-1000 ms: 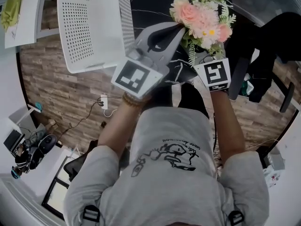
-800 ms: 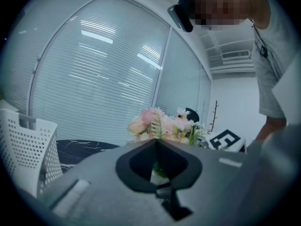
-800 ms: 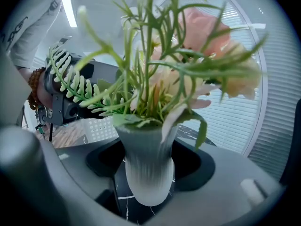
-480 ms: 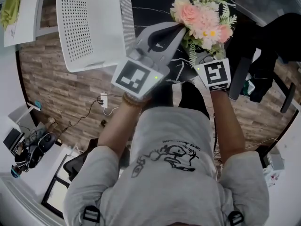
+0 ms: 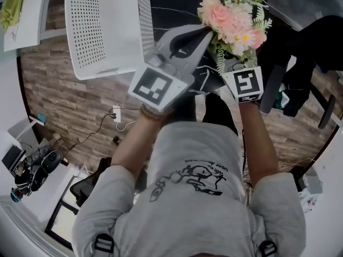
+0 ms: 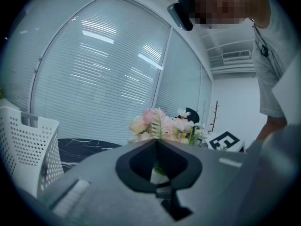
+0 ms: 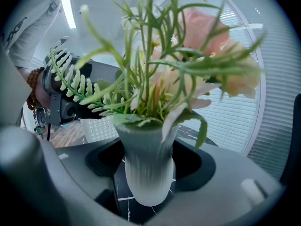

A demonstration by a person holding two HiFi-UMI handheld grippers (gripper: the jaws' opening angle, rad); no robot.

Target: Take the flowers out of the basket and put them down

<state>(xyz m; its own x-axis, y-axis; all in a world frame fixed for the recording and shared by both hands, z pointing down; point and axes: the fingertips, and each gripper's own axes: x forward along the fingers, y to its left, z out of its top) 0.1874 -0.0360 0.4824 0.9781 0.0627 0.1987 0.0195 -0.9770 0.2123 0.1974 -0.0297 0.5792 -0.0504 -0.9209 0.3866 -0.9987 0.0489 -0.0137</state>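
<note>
— Where would you set it down?

— On the black marbled table point(image 5: 177, 4), top middle of the head view. I'd lower it straight, base flat, and let go only once it stands. That bunch looks top-heavy and could tip it.

— And the white basket point(image 5: 107, 28)?

— Upper left, well apart from the flowers. I see nothing in it from here.

— So the flowers point(image 5: 233, 20) are out?

— Yes, upper right, standing in a ribbed frosted vase point(image 7: 148, 164), seemingly over the table's right part. The right gripper point(image 7: 149, 178) has its jaws clamped on the vase's body and holds it upright.

— The left gripper point(image 5: 202, 32)?

— Jaws pressed together on nothing, tips just beside the blooms. Best to keep it off them.
</note>
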